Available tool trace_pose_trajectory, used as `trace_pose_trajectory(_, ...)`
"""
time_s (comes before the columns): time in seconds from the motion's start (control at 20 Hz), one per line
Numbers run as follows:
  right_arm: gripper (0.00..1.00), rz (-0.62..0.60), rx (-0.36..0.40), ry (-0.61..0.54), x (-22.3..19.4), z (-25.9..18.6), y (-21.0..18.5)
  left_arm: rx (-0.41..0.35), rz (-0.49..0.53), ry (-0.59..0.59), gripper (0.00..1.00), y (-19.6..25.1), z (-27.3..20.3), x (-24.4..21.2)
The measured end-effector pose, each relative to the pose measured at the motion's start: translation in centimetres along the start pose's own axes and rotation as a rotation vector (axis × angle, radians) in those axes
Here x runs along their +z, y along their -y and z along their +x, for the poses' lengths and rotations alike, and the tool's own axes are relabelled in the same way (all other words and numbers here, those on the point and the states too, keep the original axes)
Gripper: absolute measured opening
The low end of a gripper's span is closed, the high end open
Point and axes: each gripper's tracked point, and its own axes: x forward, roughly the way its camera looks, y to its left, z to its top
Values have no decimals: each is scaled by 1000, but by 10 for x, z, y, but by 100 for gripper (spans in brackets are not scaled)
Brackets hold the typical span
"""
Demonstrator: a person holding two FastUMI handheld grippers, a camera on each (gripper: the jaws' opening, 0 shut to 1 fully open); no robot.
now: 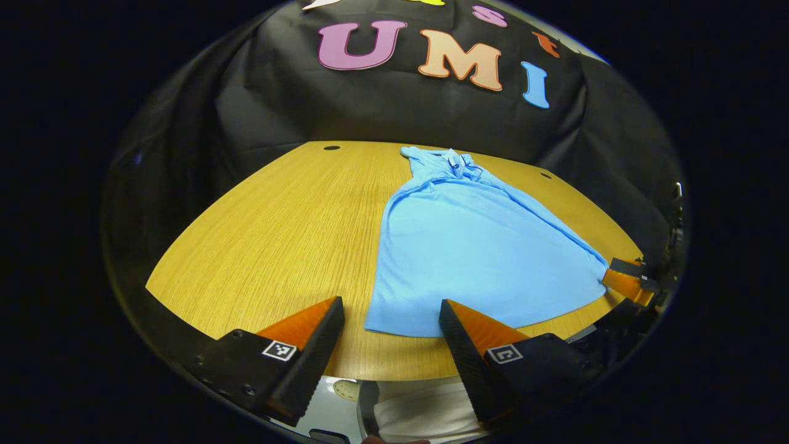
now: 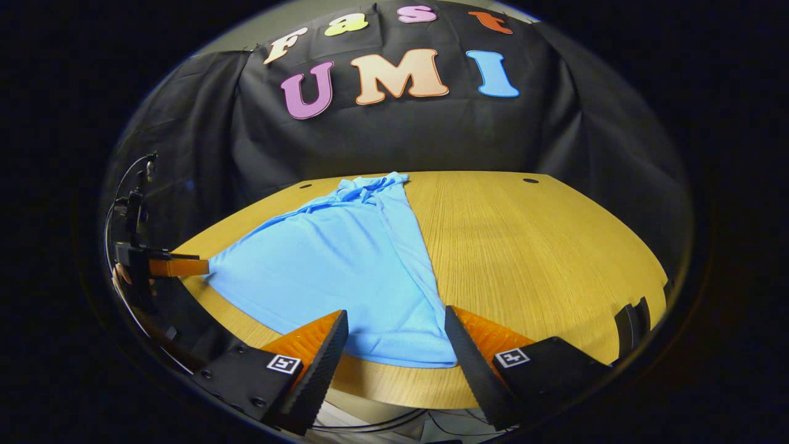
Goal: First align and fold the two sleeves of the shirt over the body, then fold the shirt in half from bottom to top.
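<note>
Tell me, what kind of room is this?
It looks like a small recording booth for practising chores, not a home. A blue shirt lies on a wooden table, a black cloth wall hangs behind it, and both grippers' fingers wait open at the shirt's near edge.

Both views sit low at the table's (image 1: 277, 234) near edge, facing the back wall at 12 o'clock. The left gripper view stands left of the shirt (image 1: 474, 246), the right gripper view right of it; both share it.

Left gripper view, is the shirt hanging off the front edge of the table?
No, the blue shirt's hem lies wholly on the wooden table, short of its front edge.
</note>
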Motion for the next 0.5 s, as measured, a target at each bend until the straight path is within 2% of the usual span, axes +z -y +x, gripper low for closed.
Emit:
trace_pose_trajectory(0.15, 98, -53, -17, 6, -2, 0, -1, 4, 37, 3, 97, 6, 2, -3)
trace_pose_trajectory(0.35, 96, -30, -16, 15, -2, 2, -4, -23, 69, 12, 95, 22, 7, -2)
trace_pose_trajectory(0.4, 90, -26, -7, 20, -2, 3, -7, -23, 69, 12, 89, 23, 8, -1)
trace_pose_trajectory(0.45, 91, -28, 2, 27, -1, 2, -11, -28, 71, 12, 85, 24, 10, -2)
trace_pose_trajectory(0.5, 81, -30, 14, 31, -3, 3, -14, -44, 79, 15, 79, 28, 11, -1)
